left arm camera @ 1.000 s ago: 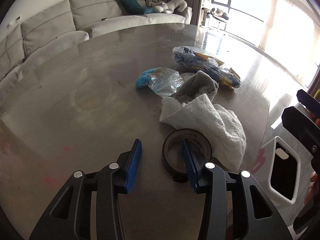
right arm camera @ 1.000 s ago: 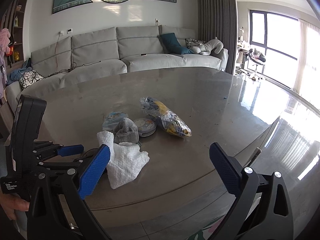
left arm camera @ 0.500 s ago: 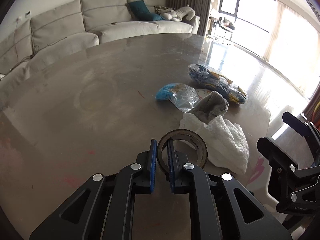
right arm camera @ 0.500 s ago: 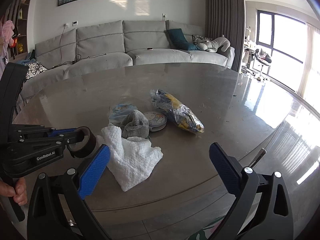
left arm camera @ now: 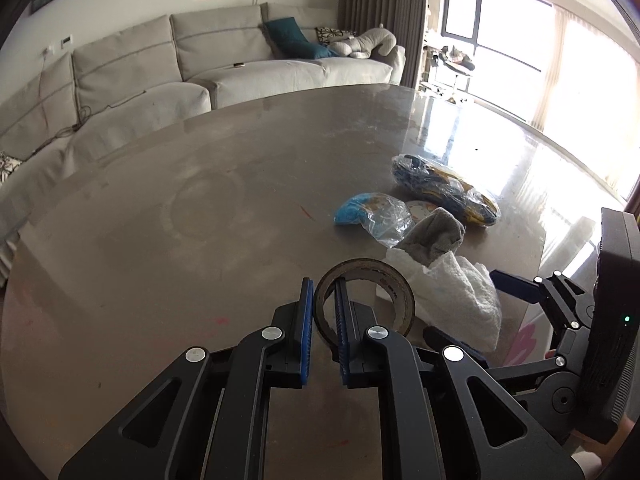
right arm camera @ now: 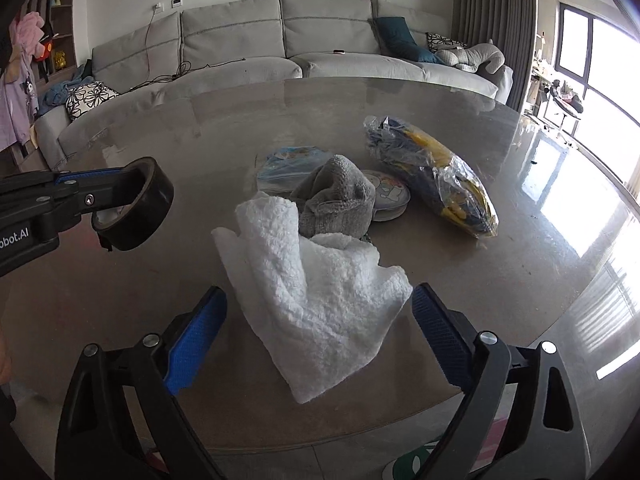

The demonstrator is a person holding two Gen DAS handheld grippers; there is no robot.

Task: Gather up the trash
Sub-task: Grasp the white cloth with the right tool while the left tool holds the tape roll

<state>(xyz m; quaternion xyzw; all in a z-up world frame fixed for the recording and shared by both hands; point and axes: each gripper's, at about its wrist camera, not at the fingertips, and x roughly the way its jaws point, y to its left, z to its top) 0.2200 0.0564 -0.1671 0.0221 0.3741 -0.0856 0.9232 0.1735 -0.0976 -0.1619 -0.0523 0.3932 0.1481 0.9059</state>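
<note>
A living room with a long grey sofa [right arm camera: 280,40] and bright windows lies behind a large round table [left arm camera: 200,208] with a dull, glossy top. In the left hand, the left gripper [left arm camera: 322,312] is clamped tight on the wall of a dark roll of tape [left arm camera: 364,300], one blue pad inside the ring and one outside; in the right wrist view the roll [right arm camera: 134,204] hangs clear of the tabletop at the far left, with a loose end of tape at its lower edge. The right gripper [right arm camera: 320,332] has its jaws wide but closing, either side of the near corner of a crumpled white cloth [right arm camera: 316,292] that lies on the table; the blue pads do not touch it. Just behind the cloth, and touching it, sits a bunched grey cloth [right arm camera: 336,200]. Beyond that are a clear plastic bag with blue contents [right arm camera: 284,164], a small round tin with a cartoon lid [right arm camera: 388,194] and, to the right, a clear bag of blue and yellow items [right arm camera: 436,176]. White lettering on the side of the left gripper reads "bot.AI", its start cut off by the edge of the frame. Any words on the tin's lid are too small to read.
</note>
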